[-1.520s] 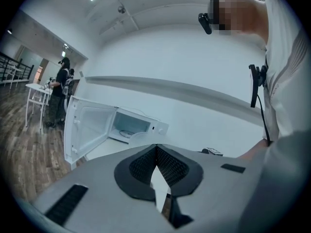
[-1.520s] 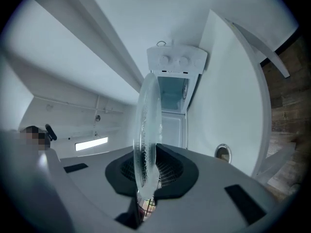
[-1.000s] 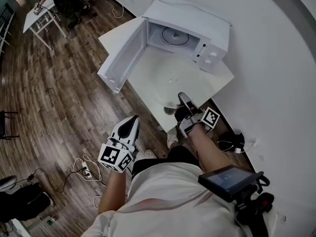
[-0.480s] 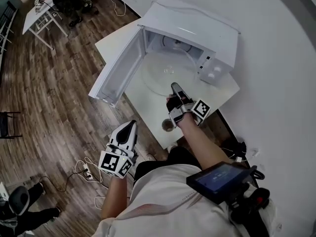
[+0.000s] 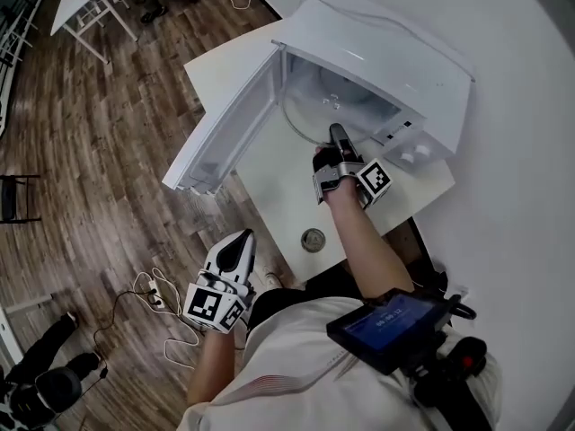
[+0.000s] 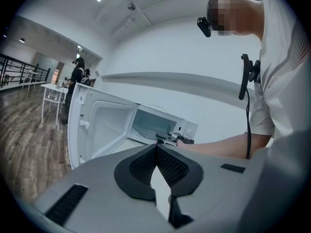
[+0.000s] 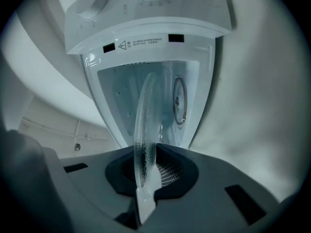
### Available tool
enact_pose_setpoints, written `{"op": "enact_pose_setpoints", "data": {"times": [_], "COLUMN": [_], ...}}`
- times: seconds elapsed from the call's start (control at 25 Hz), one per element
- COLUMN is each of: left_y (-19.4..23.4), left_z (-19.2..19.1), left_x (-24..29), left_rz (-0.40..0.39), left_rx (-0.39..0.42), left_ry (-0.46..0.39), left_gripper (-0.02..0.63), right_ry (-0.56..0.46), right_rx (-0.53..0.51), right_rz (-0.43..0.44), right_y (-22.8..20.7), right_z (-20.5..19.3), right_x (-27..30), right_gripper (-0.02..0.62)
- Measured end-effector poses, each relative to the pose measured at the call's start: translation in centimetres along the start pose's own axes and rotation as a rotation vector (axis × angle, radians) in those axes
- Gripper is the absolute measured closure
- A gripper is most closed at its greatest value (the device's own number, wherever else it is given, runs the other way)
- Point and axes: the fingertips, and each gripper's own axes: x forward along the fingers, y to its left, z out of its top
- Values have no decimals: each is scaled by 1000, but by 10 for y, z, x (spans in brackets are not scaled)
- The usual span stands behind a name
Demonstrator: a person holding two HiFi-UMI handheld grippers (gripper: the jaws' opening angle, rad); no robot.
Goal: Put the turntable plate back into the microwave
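The white microwave [image 5: 386, 52] stands on a white table [image 5: 278, 196] with its door [image 5: 229, 124] swung wide to the left. My right gripper [image 5: 337, 137] is shut on the near rim of the clear glass turntable plate [image 5: 310, 106], whose far part reaches into the cavity. In the right gripper view the plate [image 7: 146, 130] is seen edge-on between the pads, with the roller ring [image 7: 180, 101] on the cavity floor beyond. My left gripper [image 5: 235, 245] hangs low beside the table, shut and holding nothing; the left gripper view looks at the open microwave [image 6: 155, 123].
A small round metal piece [image 5: 313, 239] lies near the table's front edge. Cables [image 5: 148, 294] trail on the wooden floor at left. Another white table [image 5: 85, 3] stands far back left. A wall runs close along the right.
My right gripper has carried the plate from the table's front up to the microwave mouth, so its far edge now sits inside. The left gripper has drifted slightly.
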Motion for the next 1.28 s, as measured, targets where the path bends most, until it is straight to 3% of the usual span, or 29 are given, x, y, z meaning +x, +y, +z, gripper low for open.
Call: {"op": "enact_pose_setpoints", "data": {"times": [0.44, 1.0, 1.28], "left_y": [18, 21, 24], "left_z": [-16, -11, -14], "left_x": [24, 22, 20], "left_rz": [26, 26, 38], "left_rx": [-20, -43, -54], "left_ry": [9, 41, 46], "left_gripper": [595, 595, 595], "right_ry": [-136, -313, -307], "right_rx": [11, 47, 47], "right_rz": [-18, -127, -175], "right_y": [-39, -30, -30], "right_z": [43, 72, 75], "right_x": [61, 92, 100], "right_gripper": [566, 566, 566]}}
